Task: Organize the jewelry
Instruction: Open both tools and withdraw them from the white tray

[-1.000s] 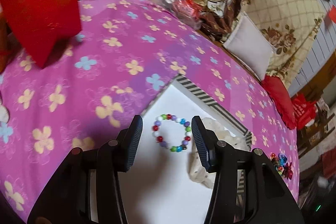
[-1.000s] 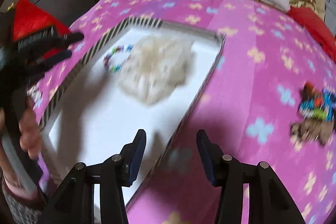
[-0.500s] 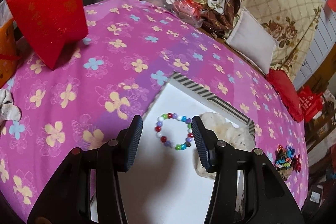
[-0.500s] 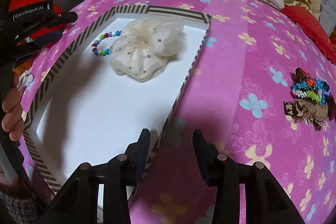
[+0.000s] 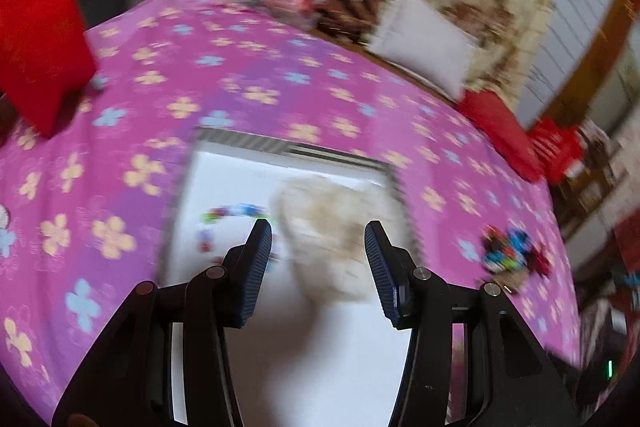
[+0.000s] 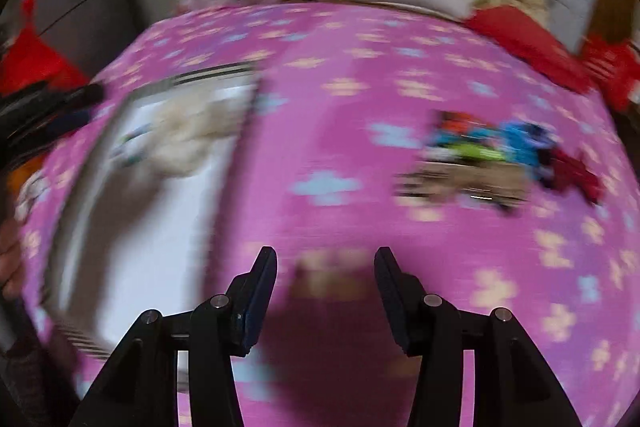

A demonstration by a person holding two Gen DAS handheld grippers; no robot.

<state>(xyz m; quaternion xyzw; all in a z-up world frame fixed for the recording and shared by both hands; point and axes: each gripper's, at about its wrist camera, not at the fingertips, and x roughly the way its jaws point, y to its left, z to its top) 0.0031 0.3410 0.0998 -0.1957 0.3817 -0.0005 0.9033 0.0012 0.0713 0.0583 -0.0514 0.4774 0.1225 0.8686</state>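
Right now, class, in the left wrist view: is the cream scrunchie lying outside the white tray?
No, the cream scrunchie lies inside the white tray, beside the beaded bracelet.

Pink flower-print cloth (image 5: pixel 248 67) on the table: matt, soft. White tray (image 5: pixel 344 347): smooth, looks like card. Cream scrunchie (image 5: pixel 336 223): crumpled fabric. Left tongs (image 5: pixel 318 267): matt black plastic, ribbed blue pads (image 5: pixel 256 267) (metal pivot screws).

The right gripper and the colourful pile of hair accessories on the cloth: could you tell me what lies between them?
Only bare pink flowered tablecloth, in the right wrist view. The right gripper is open, and the pile lies ahead to its right.
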